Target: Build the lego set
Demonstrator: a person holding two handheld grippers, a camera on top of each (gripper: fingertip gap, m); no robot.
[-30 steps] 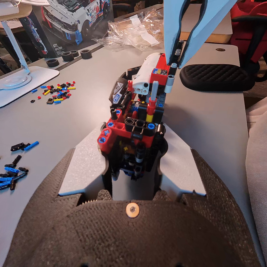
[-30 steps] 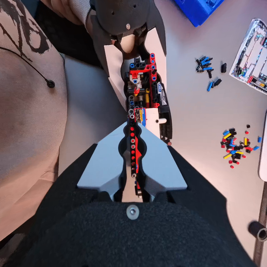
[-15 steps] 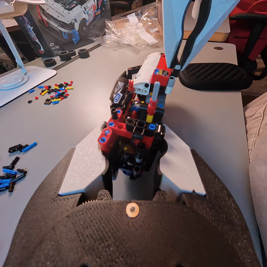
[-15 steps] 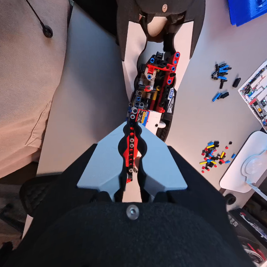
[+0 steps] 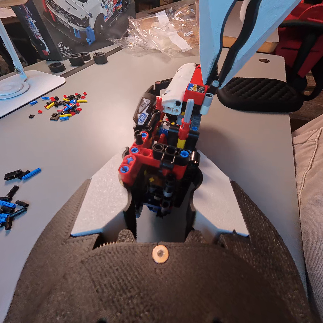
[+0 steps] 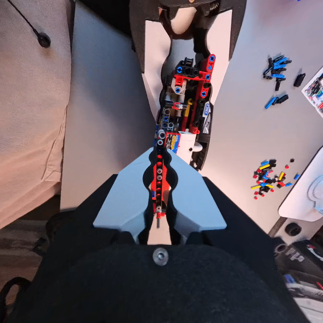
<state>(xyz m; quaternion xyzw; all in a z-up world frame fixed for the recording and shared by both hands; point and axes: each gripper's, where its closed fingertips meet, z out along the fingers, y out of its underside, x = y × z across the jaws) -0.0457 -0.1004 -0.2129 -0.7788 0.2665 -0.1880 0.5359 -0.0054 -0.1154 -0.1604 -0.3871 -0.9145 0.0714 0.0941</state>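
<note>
My left gripper (image 5: 161,176) is clamped on the near end of the half-built lego car (image 5: 167,132), holding it up off the grey table (image 5: 87,139), fingers pressed on both sides of the red and black frame. The car points away from me in the left wrist view, white body panel (image 5: 180,87) at the far end, grey axle (image 5: 188,110) sticking up mid-chassis.

My right gripper (image 6: 160,153) comes in from above at the far end, pinched tight on a long red beam assembly (image 6: 159,180) with a row of holes. The beam's grey-tipped end (image 6: 161,135) sits right against the car's side, next to the stickered red block (image 6: 172,141). Can't tell if it's seated or only touching.

On the table to the left of the car:
- a scatter of small red, yellow, blue and black pieces (image 5: 63,106)
- blue and black pins (image 5: 10,208) closer to me
- loose black tyres (image 5: 78,58) by the set box (image 5: 73,24)
- crumpled clear bags (image 5: 160,35) behind the car
- white lamp base (image 5: 29,87) at far left

Instruction booklet (image 6: 314,94) shows at the edge of the right wrist view.
</note>
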